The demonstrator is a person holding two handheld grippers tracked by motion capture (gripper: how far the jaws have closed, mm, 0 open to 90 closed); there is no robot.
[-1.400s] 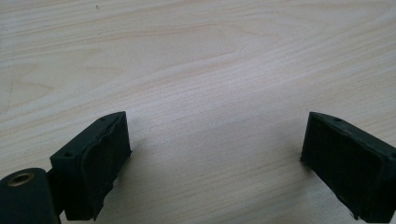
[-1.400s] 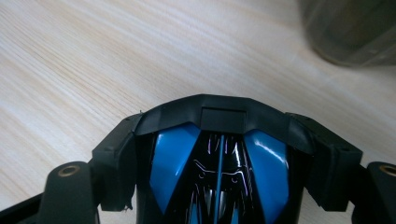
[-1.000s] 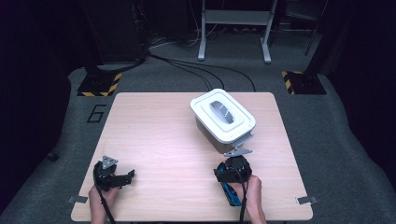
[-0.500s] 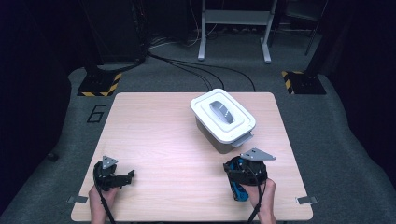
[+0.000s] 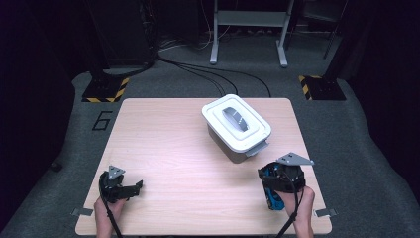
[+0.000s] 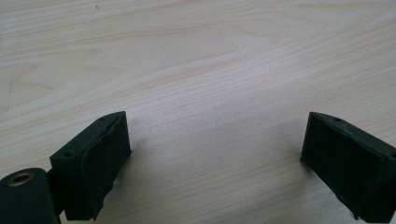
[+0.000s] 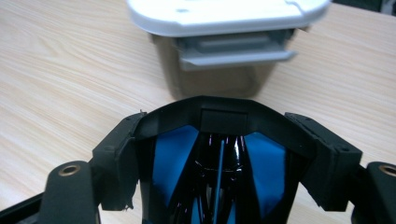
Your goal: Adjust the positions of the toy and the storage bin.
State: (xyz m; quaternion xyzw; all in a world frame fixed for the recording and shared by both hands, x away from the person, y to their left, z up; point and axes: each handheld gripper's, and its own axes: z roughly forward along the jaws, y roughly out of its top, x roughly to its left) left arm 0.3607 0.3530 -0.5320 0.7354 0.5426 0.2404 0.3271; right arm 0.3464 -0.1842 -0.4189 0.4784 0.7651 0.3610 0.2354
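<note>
1. Right now the left claw [image 5: 132, 187] rests low at the near left corner of the worktop [image 5: 168, 144], and the left gripper view shows its jaws spread wide over bare wood with nothing between them.
2. The right claw [image 5: 280, 177] sits at the near right and looks clamped on a black-and-blue object [image 7: 173, 154]. The right gripper view shows this object spanning the gap from one jaw to the other. I cannot tell what it is.
3. The lidded box [image 5: 236, 126] stands right of centre on the worktop, lid on. Its grey latch [image 7: 233, 49] faces the right claw, near it but not touching.
4. Risk, as I judge it:
   - If the right claw pushes forward, the held object could strike the latch or the box wall and skid the light box, since nothing braces it.
   - The held object might also twist in the grip, because the jaws catch only its sides.
5. Compared with a second ago, the right claw has shifted rightward along the near edge, away from the spot just in front of the box. The box and the left claw have not moved.
</note>
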